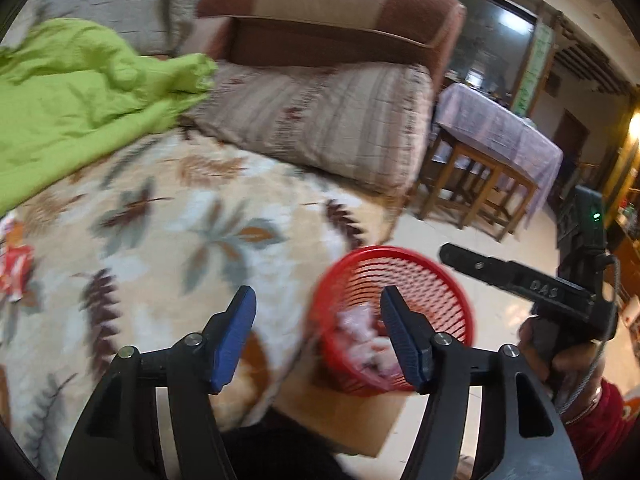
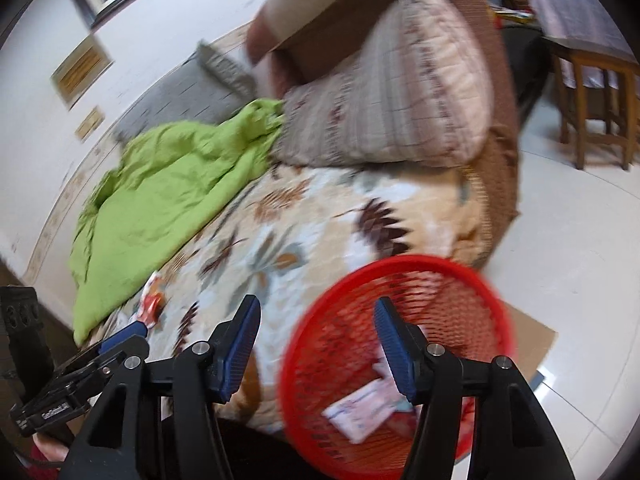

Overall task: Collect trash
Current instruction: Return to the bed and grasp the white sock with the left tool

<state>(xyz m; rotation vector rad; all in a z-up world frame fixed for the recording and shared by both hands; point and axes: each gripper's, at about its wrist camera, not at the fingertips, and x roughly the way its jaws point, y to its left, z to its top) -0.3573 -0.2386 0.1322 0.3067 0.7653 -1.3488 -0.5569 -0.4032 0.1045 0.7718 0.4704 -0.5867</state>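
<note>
A red-and-white wrapper point(image 1: 16, 270) lies on the leaf-patterned bed cover point(image 1: 168, 216), below the green cloth point(image 1: 68, 96). The left gripper point(image 1: 318, 330) hovers over the bed's edge, fingers wide and empty. The right gripper point(image 2: 316, 340) hangs with fingers wide, empty, above the red mesh basket point(image 2: 440, 280), which holds paper scraps and stands on cardboard point(image 2: 536, 340) on the tiled floor point(image 2: 580, 240). A cloth-covered worktop point(image 1: 500, 128) stands far right.

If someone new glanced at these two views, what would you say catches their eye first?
Most likely the red mesh basket on the floor beside the bed, with paper scraps already in it. Next comes the bright green cloth crumpled on the leaf-patterned blanket, with a red and white wrapper lying near its edge. Both hand-held grippers are open and empty, the left hand-held gripper and the right hand-held gripper.
</note>
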